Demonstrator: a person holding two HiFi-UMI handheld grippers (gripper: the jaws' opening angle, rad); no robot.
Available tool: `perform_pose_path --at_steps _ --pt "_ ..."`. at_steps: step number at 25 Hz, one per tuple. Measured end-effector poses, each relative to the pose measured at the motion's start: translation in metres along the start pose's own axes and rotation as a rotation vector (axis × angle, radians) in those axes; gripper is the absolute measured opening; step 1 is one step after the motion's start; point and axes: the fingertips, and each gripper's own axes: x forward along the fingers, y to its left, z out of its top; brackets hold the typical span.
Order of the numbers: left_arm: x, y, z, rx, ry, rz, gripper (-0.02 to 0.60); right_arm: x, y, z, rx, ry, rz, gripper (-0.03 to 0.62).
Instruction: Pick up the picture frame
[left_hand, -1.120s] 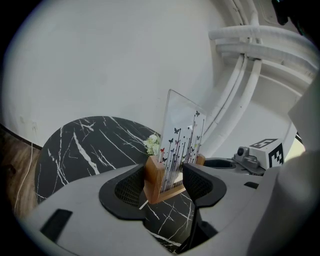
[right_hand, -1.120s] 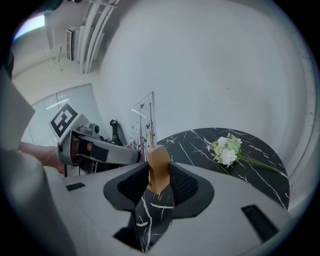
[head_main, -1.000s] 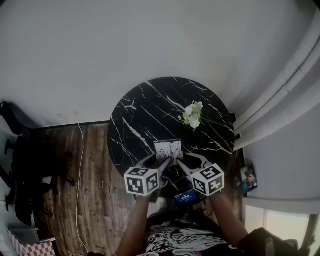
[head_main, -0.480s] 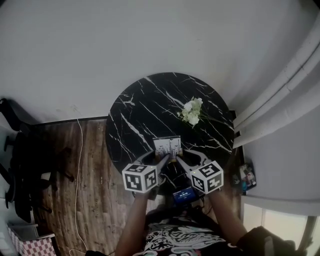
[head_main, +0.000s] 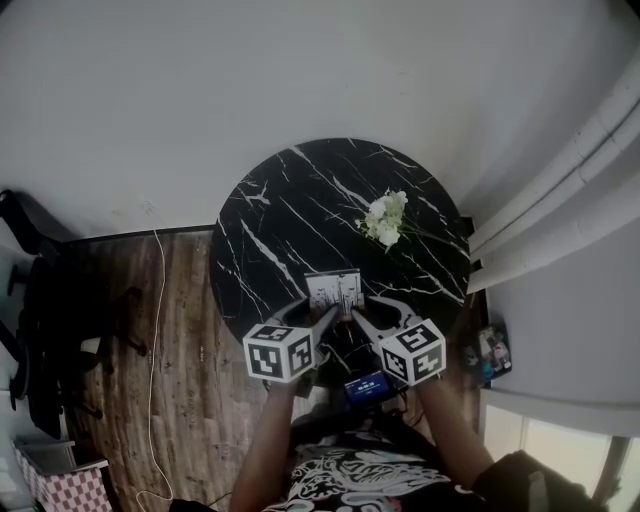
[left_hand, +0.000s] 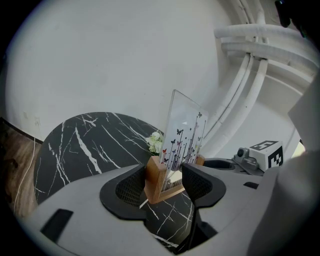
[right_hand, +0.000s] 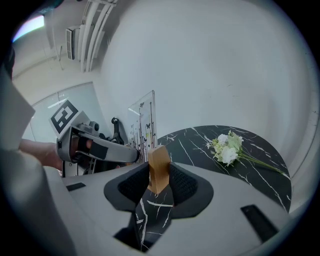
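Left gripper (left_hand: 165, 181): you clamp the wooden base of the picture frame (left_hand: 184, 136).
Right gripper (right_hand: 159, 181): you clamp its other end.
Flowers (head_main: 384, 220): frame's one o'clock.

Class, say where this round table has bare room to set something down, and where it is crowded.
Free: the table left of the flowers and beyond the picture frame. Crowded: the near edge, where left gripper and right gripper clamp the frame.
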Motion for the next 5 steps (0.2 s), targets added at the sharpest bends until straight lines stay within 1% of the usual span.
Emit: perform_pose_path --at_steps 5 --pt "0.0040 0.0008 0.0007 0.000 0.005 0.003 0.244 0.0018 -0.0039 -0.0005 -0.003 0.005 0.001 0.126"
